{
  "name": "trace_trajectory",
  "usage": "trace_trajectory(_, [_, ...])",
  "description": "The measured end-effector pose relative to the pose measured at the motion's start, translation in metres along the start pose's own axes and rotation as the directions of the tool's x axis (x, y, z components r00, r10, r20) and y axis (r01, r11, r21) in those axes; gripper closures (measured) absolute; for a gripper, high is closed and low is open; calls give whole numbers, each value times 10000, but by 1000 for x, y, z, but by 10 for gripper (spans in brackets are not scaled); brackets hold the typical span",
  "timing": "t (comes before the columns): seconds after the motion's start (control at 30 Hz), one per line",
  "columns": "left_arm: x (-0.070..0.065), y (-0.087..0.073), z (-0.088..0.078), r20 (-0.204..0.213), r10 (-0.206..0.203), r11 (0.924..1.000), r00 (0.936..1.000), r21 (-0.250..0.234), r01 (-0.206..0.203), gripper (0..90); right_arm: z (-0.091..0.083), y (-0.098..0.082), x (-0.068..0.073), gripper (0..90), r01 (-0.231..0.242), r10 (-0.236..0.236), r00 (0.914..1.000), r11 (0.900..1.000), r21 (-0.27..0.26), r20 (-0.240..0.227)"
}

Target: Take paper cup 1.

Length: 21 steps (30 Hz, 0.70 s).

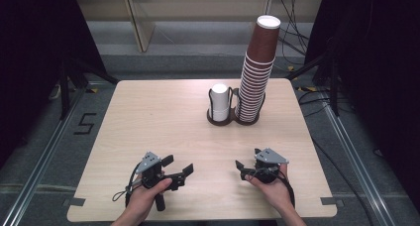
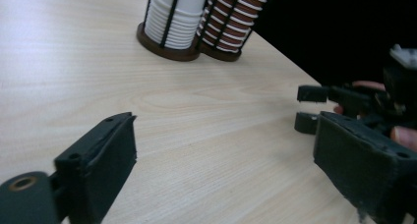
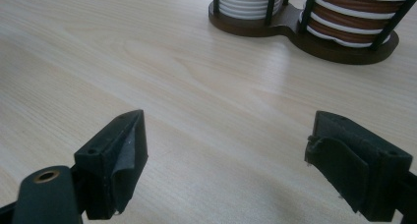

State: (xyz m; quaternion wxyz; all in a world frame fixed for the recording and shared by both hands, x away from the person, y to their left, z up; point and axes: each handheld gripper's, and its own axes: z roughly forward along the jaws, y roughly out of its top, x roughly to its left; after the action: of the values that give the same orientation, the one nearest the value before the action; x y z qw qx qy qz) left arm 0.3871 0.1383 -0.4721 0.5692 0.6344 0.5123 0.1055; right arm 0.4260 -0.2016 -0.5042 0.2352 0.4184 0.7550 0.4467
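Both grippers sit low over the near edge of the wooden table, each in one of the person's hands. The left gripper is at about seven o'clock, its jaws apart with nothing between them. The right gripper is at about five o'clock, jaws likewise apart and empty. Well apart from both, toward twelve o'clock, stands the dark cup holder, with a short stack of white cups just beside a tall stack of brown cups.

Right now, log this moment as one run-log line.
left gripper: open, empty | right gripper: open, empty | both: near table edge | brown cups: tall stack in holder | white cups: short stack, untouched
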Motion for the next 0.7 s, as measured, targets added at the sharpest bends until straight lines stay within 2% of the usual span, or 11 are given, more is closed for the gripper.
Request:
trace_trajectory(0.07, [1,1,2,-405,-693,9976,9968,-12,693,140,2,0,-2,154,-149,147,9996,9998,-103,-249])
trace_trajectory(0.17, [0,5,5,-633,-998,9950,9930,-131,991,140,0,0,-3,154,-221,217,9996,9996,-201,-169])
trace_trajectory(0.2, [-1,9,8,-611,-769,9970,9952,-158,761,141,-2,-1,-2,153,-560,558,9982,9984,-102,-239])
trace_trajectory(0.27, [-2,11,9,-611,-628,9980,9962,-157,619,141,-1,-1,-3,154,-488,483,9986,9986,-218,-230])
trace_trajectory(0.43, [-4,35,22,-423,378,9992,9984,141,-373,143,-5,7,-4,155,-230,236,9997,9977,-632,88])
trace_trajectory(0.47, [-4,35,22,-423,378,9992,9984,141,-373,144,-5,11,-3,156,-219,232,9996,9962,-846,138])
trace_trajectory(0.5, [-4,42,27,-517,470,9989,9976,54,-468,146,-6,17,-2,157,-54,81,9997,9945,-1044,251])
trace_trajectory(0.57, [-3,53,35,-463,553,9985,9974,1,-554,145,-7,21,0,158,-107,147,9993,9929,-1184,333])
trace_trajectory(0.63, [-3,75,52,-704,1058,9939,9919,-221,-1076,146,-1,36,2,162,110,-52,9993,9880,-1539,382])
trace_trajectory(0.67, [-3,75,52,-704,1058,9939,9919,-221,-1076,147,-1,36,2,162,110,-52,9993,9880,-1539,382])
trace_trajectory(0.7, [-3,85,59,-837,1413,9893,9864,-245,-1438,147,1,41,3,164,109,-61,9995,9883,-1520,319])
